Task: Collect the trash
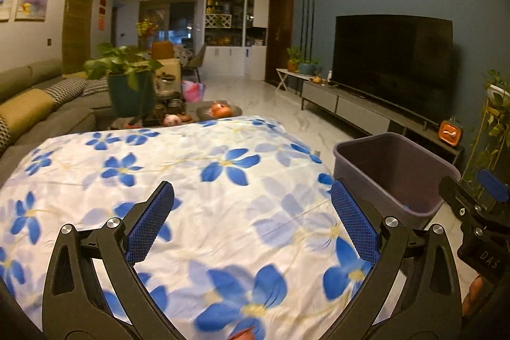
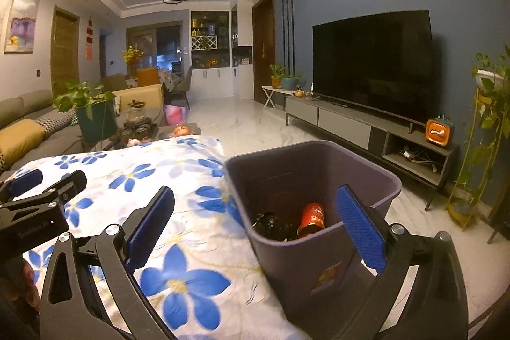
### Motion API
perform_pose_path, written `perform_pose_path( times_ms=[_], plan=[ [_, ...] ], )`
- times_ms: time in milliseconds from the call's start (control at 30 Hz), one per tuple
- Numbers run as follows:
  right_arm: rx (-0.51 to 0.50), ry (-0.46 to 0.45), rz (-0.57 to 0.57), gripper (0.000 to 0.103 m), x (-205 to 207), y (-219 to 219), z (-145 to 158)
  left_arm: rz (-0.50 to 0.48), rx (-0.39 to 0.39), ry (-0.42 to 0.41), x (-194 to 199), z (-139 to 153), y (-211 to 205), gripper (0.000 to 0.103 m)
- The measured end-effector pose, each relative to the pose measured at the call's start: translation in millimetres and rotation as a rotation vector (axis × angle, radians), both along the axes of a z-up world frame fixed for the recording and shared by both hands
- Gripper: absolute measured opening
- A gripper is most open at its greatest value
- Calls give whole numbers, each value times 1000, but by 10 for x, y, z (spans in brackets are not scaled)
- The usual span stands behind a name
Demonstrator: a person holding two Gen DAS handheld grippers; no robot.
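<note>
A: Left wrist view first. What does the left claw [image 1: 251, 219] have?

B: Nothing. Its jaws stand wide apart over the flowered cloth [image 1: 191, 174] on the worktop, with only fabric between the blue pads. The purple bin [image 1: 392, 168] sits off to its right, past the cloth's edge, and the right claw [image 1: 478, 196] shows at the far right border, just beside the bin.

A: Any trash left on the cloth?

B: None that I can make out in this view. A small reddish thing pokes in at the bottom edge; I cannot tell what it is.

A: Right wrist view, then.

B: The right claw [image 2: 255, 225] is also spread wide and empty. The bin [image 2: 312, 168] stands directly ahead of it, its near wall between the fingers but untouched. Inside lie a red can [image 2: 314, 217], tipped with its long axis leaning up toward the far wall, and something dark [image 2: 271, 225] beside it. The left claw [image 2: 41, 184] shows at the left edge, over the cloth.

A: So which hand is nearer the bin?

B: The right, clearly. I judge the collecting is largely done.
</note>
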State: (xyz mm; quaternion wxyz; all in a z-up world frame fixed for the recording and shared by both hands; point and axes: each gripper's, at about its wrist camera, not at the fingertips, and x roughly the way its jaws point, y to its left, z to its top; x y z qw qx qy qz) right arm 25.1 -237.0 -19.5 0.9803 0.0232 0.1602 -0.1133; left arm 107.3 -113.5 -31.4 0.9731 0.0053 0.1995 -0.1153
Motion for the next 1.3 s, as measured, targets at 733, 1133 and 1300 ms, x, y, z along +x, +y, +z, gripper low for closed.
perform_pose_path(
  times_ms=[733, 1133, 1300],
  plan=[
    [-51, -58, 78, 97, -782, 809, 212, 130, -25, -44, -1002, 241, 820, 97],
    [-43, -68, 88, 97, -868, 984, 223, 160, -30, -36, -1116, 212, 1047, 97],
    [-57, -75, 88, 97, -900, 1031, 230, 166, -32, -38, -1148, 214, 1060, 97]
  ],
)
